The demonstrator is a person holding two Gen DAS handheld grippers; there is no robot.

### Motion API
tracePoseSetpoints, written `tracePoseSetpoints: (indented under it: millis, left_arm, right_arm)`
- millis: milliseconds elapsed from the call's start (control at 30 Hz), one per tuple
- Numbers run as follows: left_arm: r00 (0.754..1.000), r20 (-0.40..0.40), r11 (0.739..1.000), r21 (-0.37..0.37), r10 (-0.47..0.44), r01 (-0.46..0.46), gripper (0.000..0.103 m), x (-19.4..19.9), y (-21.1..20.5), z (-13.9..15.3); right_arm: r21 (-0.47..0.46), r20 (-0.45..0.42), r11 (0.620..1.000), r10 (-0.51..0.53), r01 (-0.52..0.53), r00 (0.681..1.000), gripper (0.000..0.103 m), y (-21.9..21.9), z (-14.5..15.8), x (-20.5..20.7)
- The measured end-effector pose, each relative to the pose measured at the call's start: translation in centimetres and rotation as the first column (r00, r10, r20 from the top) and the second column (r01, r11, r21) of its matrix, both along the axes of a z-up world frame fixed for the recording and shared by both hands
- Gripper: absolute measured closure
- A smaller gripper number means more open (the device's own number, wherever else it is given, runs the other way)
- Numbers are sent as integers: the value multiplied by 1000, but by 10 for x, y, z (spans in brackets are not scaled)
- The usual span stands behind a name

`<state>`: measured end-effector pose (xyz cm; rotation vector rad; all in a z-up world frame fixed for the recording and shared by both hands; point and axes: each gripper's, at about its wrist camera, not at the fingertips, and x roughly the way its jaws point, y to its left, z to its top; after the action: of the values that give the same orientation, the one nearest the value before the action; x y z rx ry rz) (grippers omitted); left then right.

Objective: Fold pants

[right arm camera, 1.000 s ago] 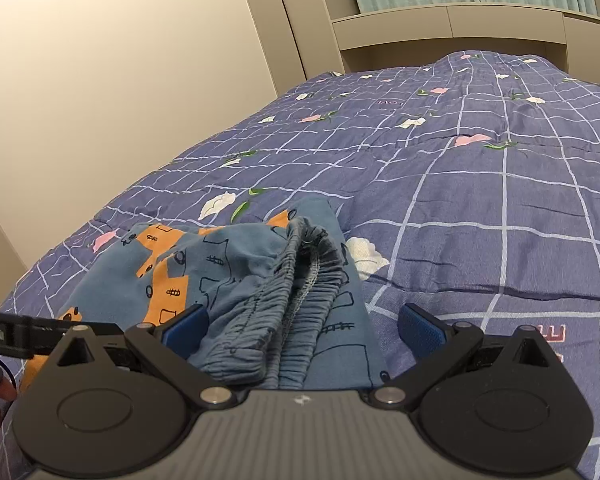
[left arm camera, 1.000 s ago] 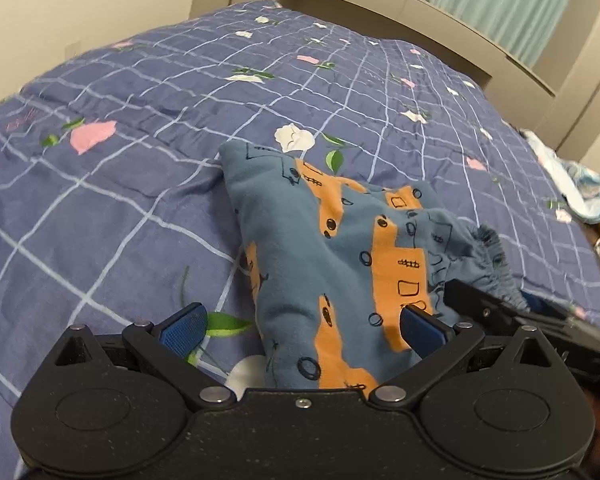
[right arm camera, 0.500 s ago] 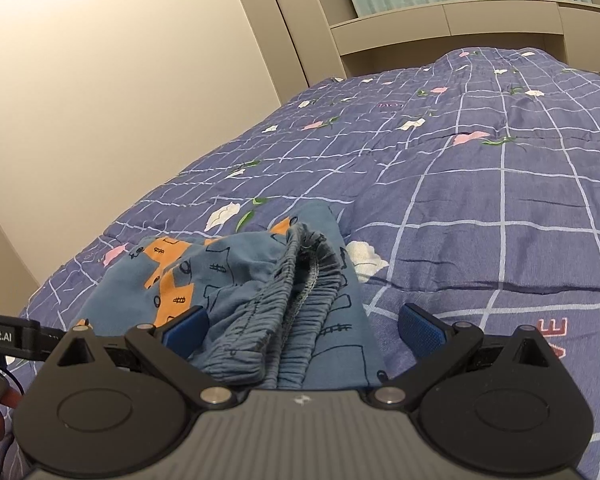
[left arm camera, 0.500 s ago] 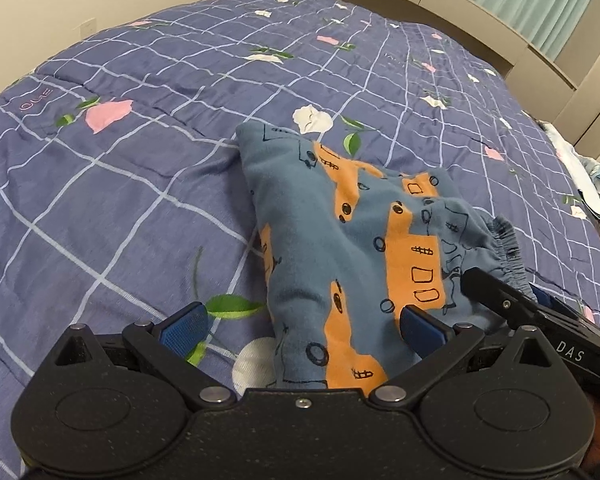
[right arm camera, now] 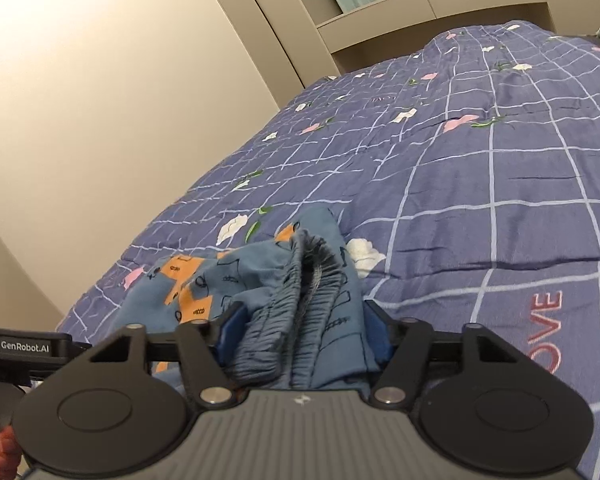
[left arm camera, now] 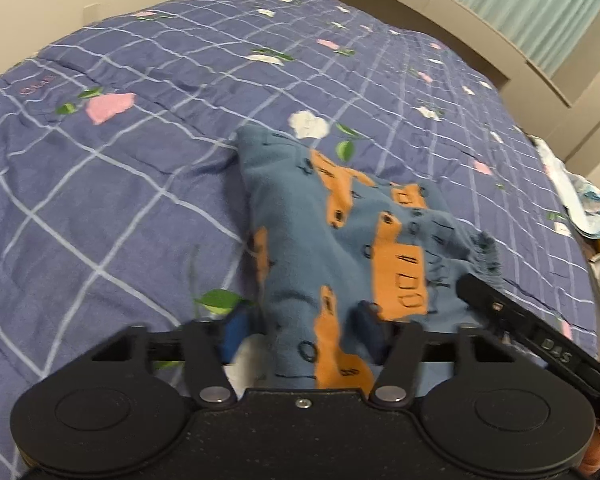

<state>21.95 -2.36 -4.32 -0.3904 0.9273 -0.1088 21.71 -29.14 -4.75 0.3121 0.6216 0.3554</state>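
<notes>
Blue pants (left arm camera: pixel 320 220) with orange vehicle prints lie folded on the purple checked quilt (left arm camera: pixel 100 200). My left gripper (left arm camera: pixel 302 332) is closing. The pants' near edge lies between its blue pads, with a sliver of quilt showing beside the left pad. My right gripper (right arm camera: pixel 306 332) is closing too. The gathered elastic waistband of the pants (right arm camera: pixel 260 280) fills the gap between its pads. Each gripper's black body shows in the other's view: the right gripper's body (left arm camera: pixel 520 320) and the left gripper's body (right arm camera: pixel 24 346).
The quilt (right arm camera: pixel 500 200) stretches far beyond the pants to a beige headboard (left arm camera: pixel 440 4) and green curtains. A heap of light cloth (left arm camera: pixel 592 208) lies past the bed's right edge. A beige wall (right arm camera: pixel 100 120) runs along the left side. A person's fingers (right arm camera: pixel 0 452) hold the left gripper.
Both grippers' jaws have narrowed from wide open around the pants' near edge. Both hands rolled slightly; the pants stay where they were.
</notes>
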Motion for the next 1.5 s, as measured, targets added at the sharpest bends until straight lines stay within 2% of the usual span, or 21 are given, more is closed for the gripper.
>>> tracePoseSetpoints:
  millis: [133, 233, 467, 633, 833, 1067, 1233, 1367, 1500]
  left_arm:
    - [1000, 15, 1000, 10, 1, -1, 59, -4, -2, 1]
    - [1000, 20, 1000, -3, 8, -8, 63, -6, 1, 1]
    - [1000, 26, 1000, -15, 11, -11, 66, -6, 3, 1]
    - [999, 44, 1000, -23, 11, -10, 77, -7, 2, 3]
    - [998, 64, 1000, -8, -11, 12, 80, -2, -13, 13]
    - [986, 108, 992, 12, -124, 123, 83, 9, -64, 32]
    - [961, 137, 971, 36, -240, 237, 83, 13, -119, 41]
    - [935, 129, 944, 58, -329, 324, 83, 9, -160, 37]
    - [920, 123, 927, 74, -373, 367, 83, 0, -182, 29]
  right_arm:
    - [-30, 10, 999, -16, 17, 1000, 55, 10, 5, -7]
    - [-62, 25, 997, -35, 36, 999, 61, 18, 8, -13]
    - [-134, 55, 989, -56, 63, 997, 66, 33, 16, -21]
    - [-200, 84, 979, -32, 49, 996, 71, 40, 23, -22]
    - [-218, 141, 975, -22, 53, 990, 74, 40, 40, -30]
    - [-268, 234, 952, -82, 146, 969, 75, 15, 60, -48]
    - [-249, 285, 932, -189, 263, 940, 75, -26, 71, -73]
    - [-237, 285, 906, -280, 350, 917, 75, -60, 67, -97]
    - [-222, 255, 882, -358, 415, 898, 75, -87, 56, -122]
